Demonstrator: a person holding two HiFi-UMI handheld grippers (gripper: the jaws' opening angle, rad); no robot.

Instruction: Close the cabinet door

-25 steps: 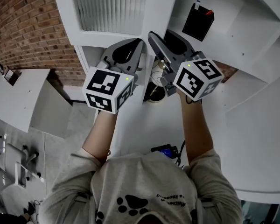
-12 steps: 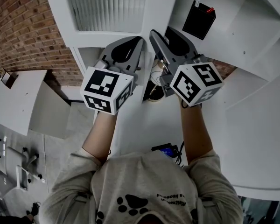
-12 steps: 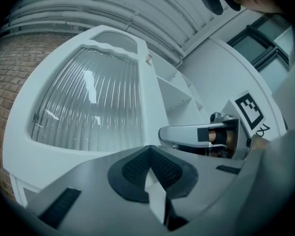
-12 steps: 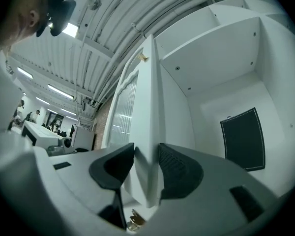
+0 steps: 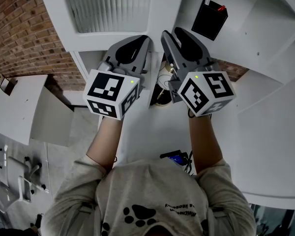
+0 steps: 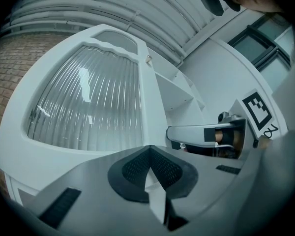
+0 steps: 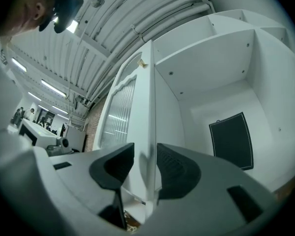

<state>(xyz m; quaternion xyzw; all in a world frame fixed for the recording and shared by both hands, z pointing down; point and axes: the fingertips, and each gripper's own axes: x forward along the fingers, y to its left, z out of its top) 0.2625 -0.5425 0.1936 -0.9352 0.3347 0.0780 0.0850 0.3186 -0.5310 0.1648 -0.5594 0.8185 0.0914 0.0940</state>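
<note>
White-ceilinged workroom with a brick wall (image 5: 24,33) at the left; before the person stands a white cabinet (image 5: 265,58) with bare shelves. The cabinet door (image 5: 164,4), framed in white around a ribbed glass panel (image 5: 108,6), stands swung out, edge-on to the open compartment, so the closing is judged not yet done and the whole swing remains.

The right gripper (image 7: 145,154) has its jaws partly apart astride the door's free edge. One pad lies close on each face, and no firm clamp is evident. The left gripper (image 6: 148,157) has its jaws together on nothing and is held just in front of the glass panel.

A flat black pouch (image 5: 209,21) leans at the back of the compartment, well clear of the door's path. A small round object (image 5: 162,82) lies below, between the grippers; its nature cannot be told. The likeliest obstruction is the right gripper's inner jaw, which lies between door and frame.
</note>
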